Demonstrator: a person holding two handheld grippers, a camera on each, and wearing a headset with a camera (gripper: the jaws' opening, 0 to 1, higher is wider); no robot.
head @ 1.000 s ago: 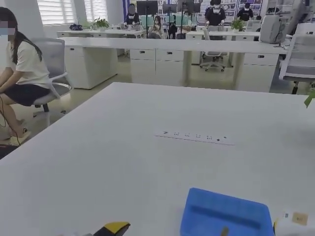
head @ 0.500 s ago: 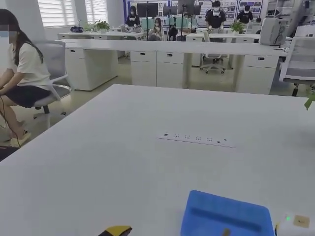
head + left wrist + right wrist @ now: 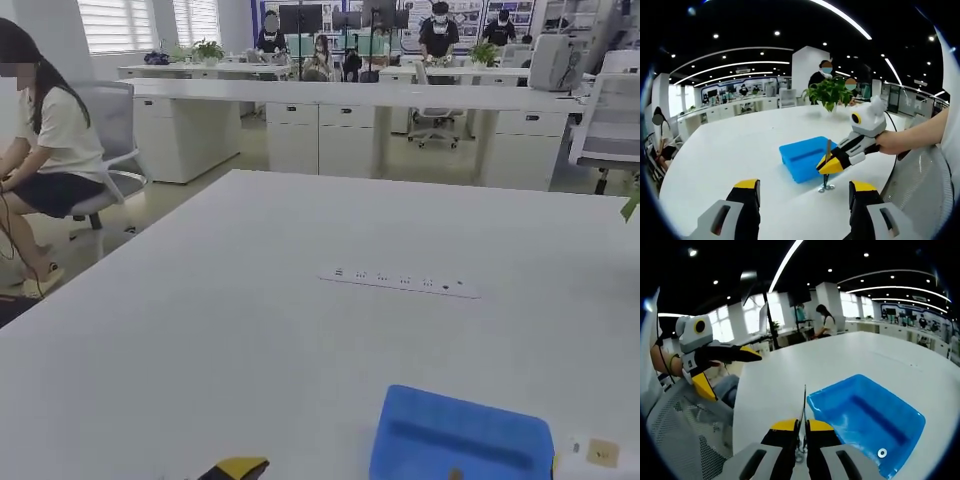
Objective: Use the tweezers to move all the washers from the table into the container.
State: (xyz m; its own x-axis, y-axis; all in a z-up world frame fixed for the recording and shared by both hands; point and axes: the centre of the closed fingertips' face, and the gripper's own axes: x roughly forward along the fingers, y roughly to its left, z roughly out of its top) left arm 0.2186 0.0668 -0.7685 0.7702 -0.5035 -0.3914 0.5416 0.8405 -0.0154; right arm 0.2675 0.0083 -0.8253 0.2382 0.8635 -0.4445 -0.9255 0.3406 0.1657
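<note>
White worktop [image 3: 250, 330], blue container [image 3: 865, 415] at lower right. A hand [image 3: 890, 142] tilts the right gripper [image 3: 801, 426] downward, clenched on tweezers [image 3: 804, 400] beside the container. Left gripper [image 3: 803, 185] spread wide, lower centre. One washer [image 3: 882, 453] lies inside the container.

The green light that was lit half a second ago on the right hand-held gripper [image 3: 597, 458], low at the head view's right, is no longer seen.

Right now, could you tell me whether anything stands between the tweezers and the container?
Nothing visible does. The tweezers, held shut in the right gripper, stand right beside the container, with no object in the gap.
</note>
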